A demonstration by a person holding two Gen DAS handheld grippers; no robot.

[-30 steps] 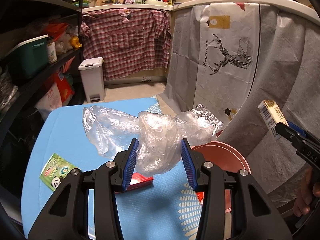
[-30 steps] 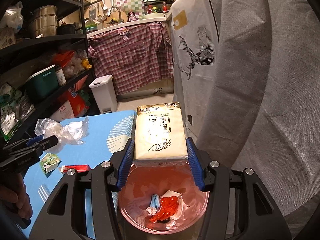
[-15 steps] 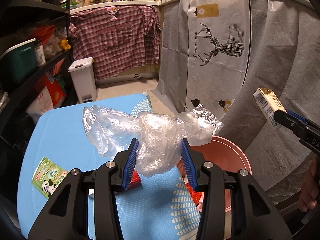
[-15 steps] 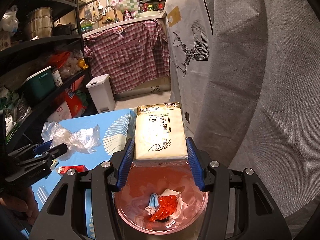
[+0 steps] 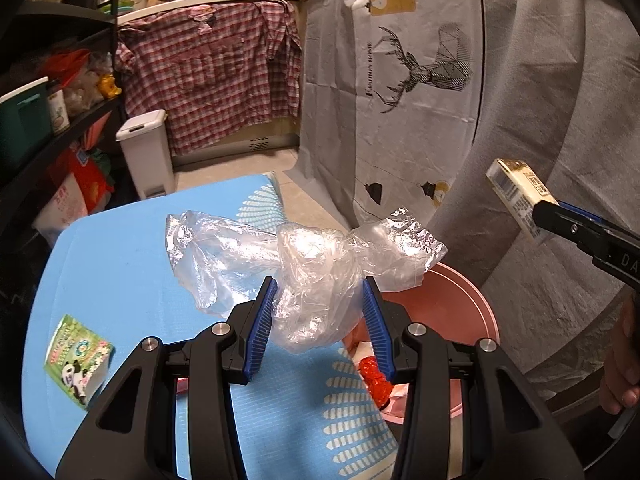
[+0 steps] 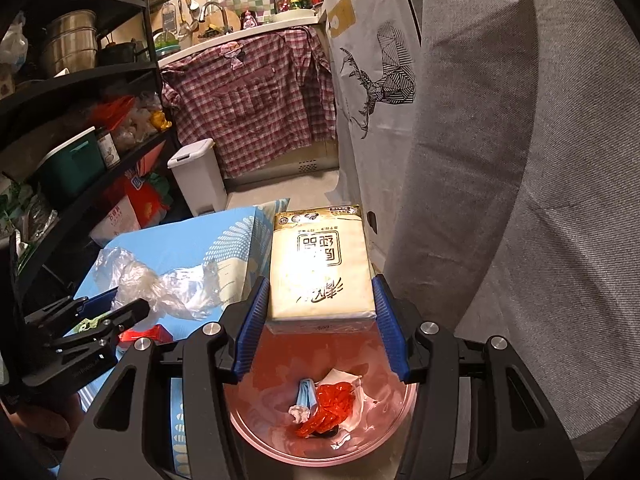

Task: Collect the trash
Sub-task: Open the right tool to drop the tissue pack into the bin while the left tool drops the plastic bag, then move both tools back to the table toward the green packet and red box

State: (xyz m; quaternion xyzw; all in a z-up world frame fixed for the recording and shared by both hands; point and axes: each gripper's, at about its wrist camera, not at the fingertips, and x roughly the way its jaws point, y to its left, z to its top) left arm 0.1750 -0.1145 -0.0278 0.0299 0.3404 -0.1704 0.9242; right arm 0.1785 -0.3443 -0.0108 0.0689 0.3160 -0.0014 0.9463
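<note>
Both grippers have shifted only slightly since a second ago: left gripper is carrying the crumpled clear plastic bag closer to the pink bin, bag edge now overlapping the bin rim in the left wrist view. Its blue pads are pinching the bag's bunched middle, ends flaring out both sides. Right gripper is clamping the cream tissue pack, holding it directly above the bin. Red wrapper and bits of white and blue paper are lying at the bin bottom. Left of the bin, on the blue mat, a green panda packet and a red box are lying.
</note>
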